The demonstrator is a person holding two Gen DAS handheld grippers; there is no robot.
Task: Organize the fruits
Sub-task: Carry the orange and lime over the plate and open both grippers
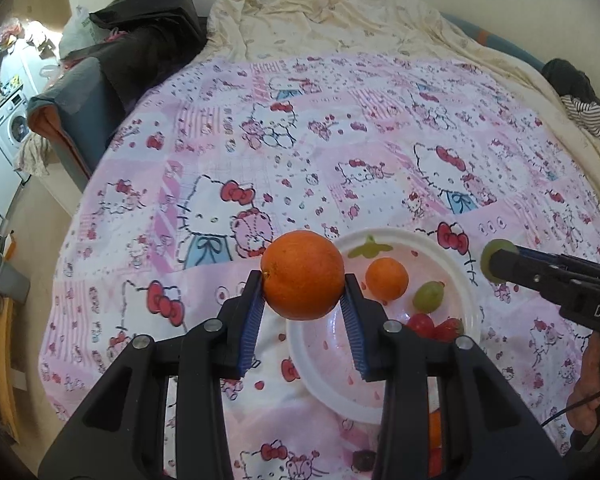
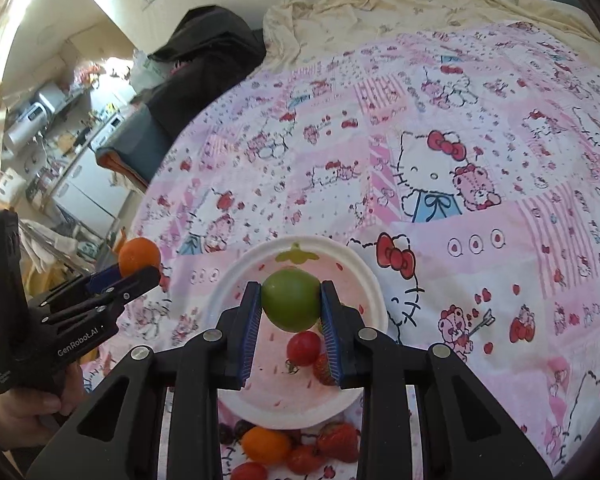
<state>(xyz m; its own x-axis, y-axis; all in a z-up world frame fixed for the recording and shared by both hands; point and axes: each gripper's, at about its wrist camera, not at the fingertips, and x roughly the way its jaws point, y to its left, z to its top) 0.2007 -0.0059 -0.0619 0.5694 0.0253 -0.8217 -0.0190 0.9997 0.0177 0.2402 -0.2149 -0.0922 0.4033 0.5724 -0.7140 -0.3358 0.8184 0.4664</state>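
My left gripper (image 1: 304,294) is shut on a large orange (image 1: 302,275) and holds it over the left rim of a white plate (image 1: 470,292). On the plate lie a small orange (image 1: 387,278), a green grape (image 1: 429,296), a red tomato (image 1: 421,323) and a strawberry (image 1: 449,329). My right gripper (image 2: 290,306) is shut on a green lime (image 2: 290,300) above the same plate (image 2: 370,280), over a tomato (image 2: 303,348) and a strawberry (image 2: 321,368). The left gripper with its orange (image 2: 139,255) also shows at the left of the right wrist view.
The plate sits on a pink cartoon-cat bedsheet (image 1: 340,160). Loose fruit lies in front of the plate: an orange (image 2: 266,445), strawberries (image 2: 338,442) and tomatoes (image 2: 250,472). A dark bag (image 1: 148,32) and a cream blanket (image 1: 340,20) lie at the far end.
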